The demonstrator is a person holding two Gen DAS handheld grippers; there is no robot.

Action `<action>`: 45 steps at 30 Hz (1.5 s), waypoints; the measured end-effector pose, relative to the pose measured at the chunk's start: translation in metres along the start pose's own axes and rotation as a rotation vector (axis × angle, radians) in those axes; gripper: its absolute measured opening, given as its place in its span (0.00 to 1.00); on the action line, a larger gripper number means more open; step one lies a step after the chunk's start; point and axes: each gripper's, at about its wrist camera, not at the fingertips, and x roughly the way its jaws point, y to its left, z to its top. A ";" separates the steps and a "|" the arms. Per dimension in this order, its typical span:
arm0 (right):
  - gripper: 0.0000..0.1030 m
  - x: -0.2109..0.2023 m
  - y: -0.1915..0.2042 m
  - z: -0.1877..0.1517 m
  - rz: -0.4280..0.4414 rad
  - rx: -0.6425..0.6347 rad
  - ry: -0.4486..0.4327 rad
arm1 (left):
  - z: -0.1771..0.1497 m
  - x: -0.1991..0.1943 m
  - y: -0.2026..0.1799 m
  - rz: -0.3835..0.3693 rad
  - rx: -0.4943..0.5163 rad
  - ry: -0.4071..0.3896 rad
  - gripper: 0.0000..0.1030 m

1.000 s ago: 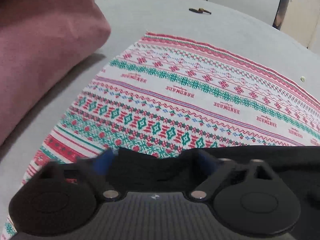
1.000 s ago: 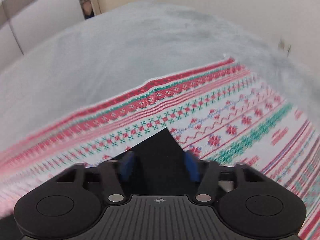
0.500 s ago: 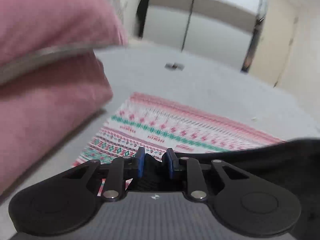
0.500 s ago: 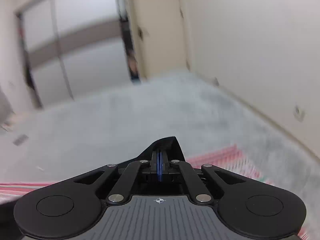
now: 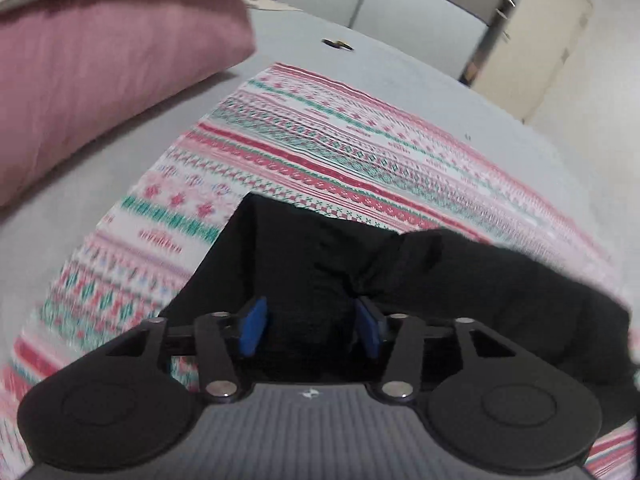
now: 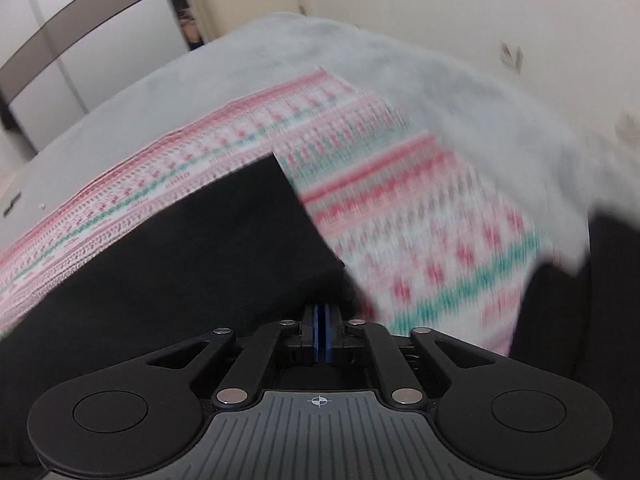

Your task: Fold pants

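The black pants [image 5: 320,264] lie on a cloth [image 5: 360,152] with red, green and white stripes. The cloth is spread flat on a grey bed [image 6: 360,60]. A big pink pillow [image 5: 100,64] sits on the bed just beside the cloth, on its left in the left view. A small dark thing [image 5: 338,43] lies far off on the bed, too small to tell what it is.

The left gripper [image 5: 310,326] points down at the pants. Its jaws have just been opening and now stand wide apart. Black cloth from the pants lies between the blue pads [image 5: 252,326], but the pads do not press on it. A bunched fold of the pants runs off to the right.

The right gripper [image 6: 322,334] has its jaws clenched tight together. Its blue pads meet at the edge of the pants [image 6: 180,264]. It is too dark there to tell if they pinch the cloth. A sharp corner of the pants points up past this gripper.
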 end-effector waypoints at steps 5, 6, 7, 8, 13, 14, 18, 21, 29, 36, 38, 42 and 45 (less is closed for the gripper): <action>0.48 -0.008 -0.010 -0.003 0.085 0.171 0.023 | -0.012 -0.024 0.009 -0.052 -0.192 -0.024 0.91; 0.51 -0.006 -0.013 -0.004 0.101 0.200 0.029 | -0.014 -0.024 0.011 -0.062 -0.229 -0.017 0.91; 0.50 -0.006 -0.013 -0.005 0.120 0.222 0.031 | -0.016 -0.022 0.012 -0.074 -0.256 -0.005 0.91; 0.50 -0.009 -0.016 -0.009 0.137 0.248 0.031 | -0.018 -0.020 0.011 -0.076 -0.288 0.009 0.91; 0.53 -0.013 -0.022 -0.017 0.226 0.410 0.036 | -0.027 -0.012 0.011 -0.093 -0.413 0.022 0.91; 0.53 -0.013 -0.020 -0.017 0.228 0.417 0.039 | -0.027 -0.011 0.011 -0.096 -0.441 0.012 0.91; 0.54 -0.012 -0.010 -0.023 0.248 0.436 0.042 | -0.021 -0.006 0.006 -0.052 -0.527 -0.052 0.91; 0.55 0.000 0.003 -0.024 0.163 0.398 0.089 | -0.014 0.007 -0.007 0.020 -0.501 -0.028 0.90; 0.00 0.023 0.014 -0.009 0.065 0.315 0.098 | -0.008 0.022 0.016 0.127 -0.589 -0.013 0.30; 0.00 -0.016 0.039 0.045 0.126 0.241 -0.011 | 0.037 0.004 0.015 0.090 -0.571 -0.091 0.29; 0.00 -0.060 0.047 0.047 0.207 0.196 -0.111 | 0.041 -0.015 0.016 0.043 -0.539 -0.160 0.29; 0.00 -0.096 0.036 0.003 0.151 0.076 -0.107 | 0.017 -0.025 0.021 0.062 -0.364 -0.166 0.29; 0.00 -0.060 0.006 -0.043 0.041 0.056 0.061 | -0.016 -0.004 0.043 0.085 -0.378 -0.032 0.29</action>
